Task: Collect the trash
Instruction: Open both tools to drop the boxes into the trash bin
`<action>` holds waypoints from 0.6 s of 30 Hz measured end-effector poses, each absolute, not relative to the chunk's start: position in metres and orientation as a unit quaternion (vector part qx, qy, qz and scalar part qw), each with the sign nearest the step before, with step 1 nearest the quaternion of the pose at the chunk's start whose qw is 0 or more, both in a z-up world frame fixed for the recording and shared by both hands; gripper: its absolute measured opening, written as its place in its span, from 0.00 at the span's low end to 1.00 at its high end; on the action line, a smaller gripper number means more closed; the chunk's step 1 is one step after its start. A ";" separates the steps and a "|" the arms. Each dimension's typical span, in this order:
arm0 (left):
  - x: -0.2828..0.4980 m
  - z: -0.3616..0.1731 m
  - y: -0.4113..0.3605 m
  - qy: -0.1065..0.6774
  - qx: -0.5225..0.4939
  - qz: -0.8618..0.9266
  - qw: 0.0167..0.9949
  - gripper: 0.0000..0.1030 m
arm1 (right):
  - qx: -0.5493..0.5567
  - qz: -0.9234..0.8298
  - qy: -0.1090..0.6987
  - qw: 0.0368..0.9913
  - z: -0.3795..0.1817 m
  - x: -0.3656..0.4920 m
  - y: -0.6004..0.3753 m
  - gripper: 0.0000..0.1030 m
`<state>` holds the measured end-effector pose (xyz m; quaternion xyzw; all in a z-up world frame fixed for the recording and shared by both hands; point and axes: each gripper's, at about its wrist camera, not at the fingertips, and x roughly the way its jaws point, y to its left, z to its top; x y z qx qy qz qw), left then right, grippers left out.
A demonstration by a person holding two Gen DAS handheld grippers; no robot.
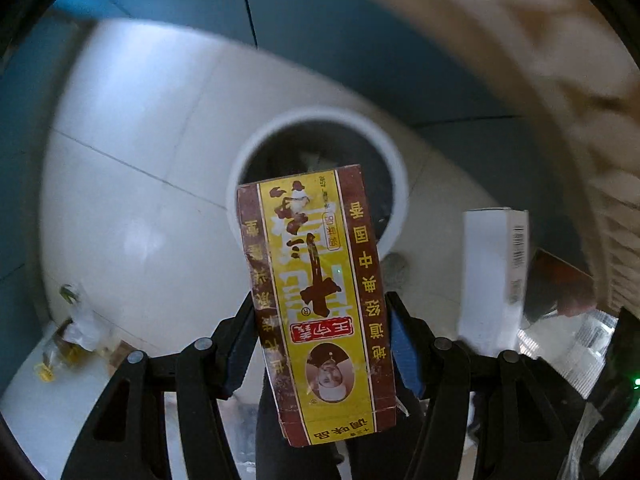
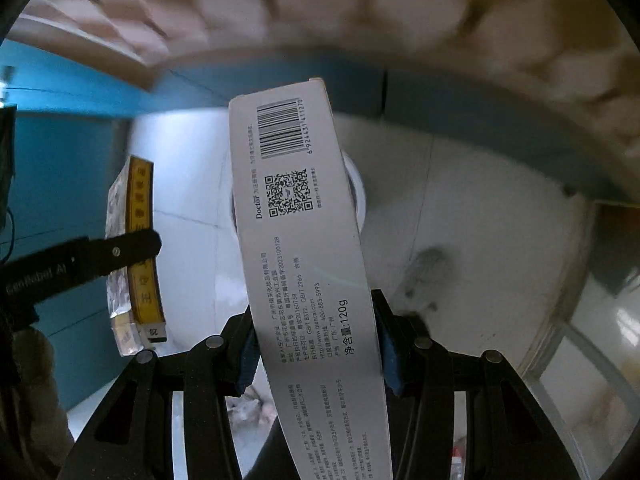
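Observation:
My left gripper [image 1: 322, 344] is shut on a yellow and brown seasoning box [image 1: 316, 300], held upright above the white floor. Beyond it stands a white round trash bin [image 1: 396, 168] with a dark inside. My right gripper [image 2: 314, 344] is shut on a long white toothpaste box [image 2: 304, 248] with a barcode and QR code; this box also shows at the right of the left wrist view [image 1: 492, 280]. The bin's rim [image 2: 360, 192] peeks out behind the white box. The seasoning box [image 2: 138, 256] and one left finger [image 2: 116, 252] show at the left of the right wrist view.
A clear plastic bottle with a yellow cap [image 1: 68, 340] lies on the floor at the lower left. A teal wall [image 1: 360, 40] runs behind the bin. A beige quilted surface [image 1: 560, 80] fills the upper right. A dark smudge [image 2: 428, 268] marks the floor right of the bin.

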<state>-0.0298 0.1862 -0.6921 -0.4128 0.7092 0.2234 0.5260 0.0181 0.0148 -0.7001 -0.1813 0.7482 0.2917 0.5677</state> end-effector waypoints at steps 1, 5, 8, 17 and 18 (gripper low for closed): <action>-0.029 -0.707 0.187 0.711 -0.418 0.220 0.521 0.56 | -0.186 0.290 0.758 0.554 -0.729 0.015 0.019 0.50; -0.028 -0.766 0.185 0.721 -0.421 0.211 0.509 0.57 | -0.191 0.278 0.783 0.523 -0.806 0.011 0.026 0.50; -0.032 -0.782 0.185 0.723 -0.402 0.233 0.511 0.77 | -0.187 0.275 0.802 0.496 -0.849 0.010 0.031 0.50; -0.063 -0.755 0.185 0.711 -0.345 0.301 0.534 1.00 | -0.215 0.286 0.796 0.487 -0.865 0.017 0.057 0.93; -0.066 -0.746 0.181 0.709 -0.339 0.307 0.537 1.00 | -0.226 0.287 0.787 0.497 -0.859 0.016 0.059 0.94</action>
